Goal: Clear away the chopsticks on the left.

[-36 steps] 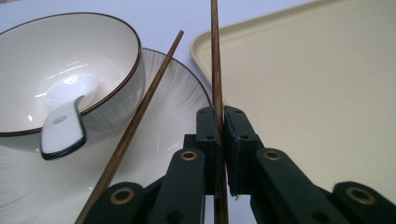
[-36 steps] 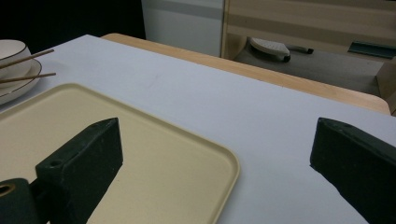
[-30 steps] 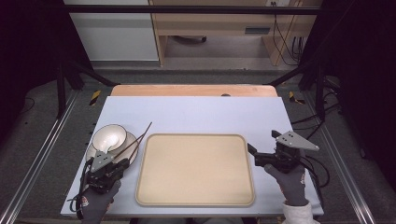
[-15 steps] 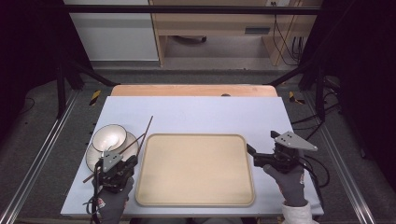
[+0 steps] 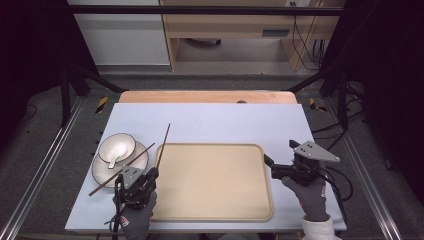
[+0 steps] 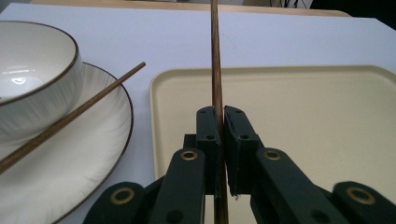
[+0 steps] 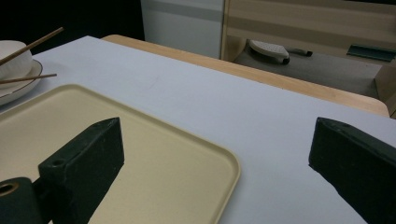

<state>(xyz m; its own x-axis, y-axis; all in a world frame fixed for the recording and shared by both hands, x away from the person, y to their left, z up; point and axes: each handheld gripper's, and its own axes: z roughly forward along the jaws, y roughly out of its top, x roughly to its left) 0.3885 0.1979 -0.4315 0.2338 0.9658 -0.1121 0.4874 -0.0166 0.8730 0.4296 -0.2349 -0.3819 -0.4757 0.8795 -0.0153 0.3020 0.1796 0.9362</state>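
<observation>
Left gripper (image 5: 150, 176) clamps chopstick (image 6: 215, 70) low on shaft, at tray (image 5: 250, 200) left edge. Risk: thin stick pivots or slips in jaws, tip knocks bowl (image 5: 116, 149) left of tray. Right gripper (image 5: 272, 167) wide, empty, at tray right edge.

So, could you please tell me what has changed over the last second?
The left gripper, shut on one chopstick, has carried it right, to the tray's left edge. The other chopstick still lies across the plate and bowl; the right gripper stays open.
</observation>
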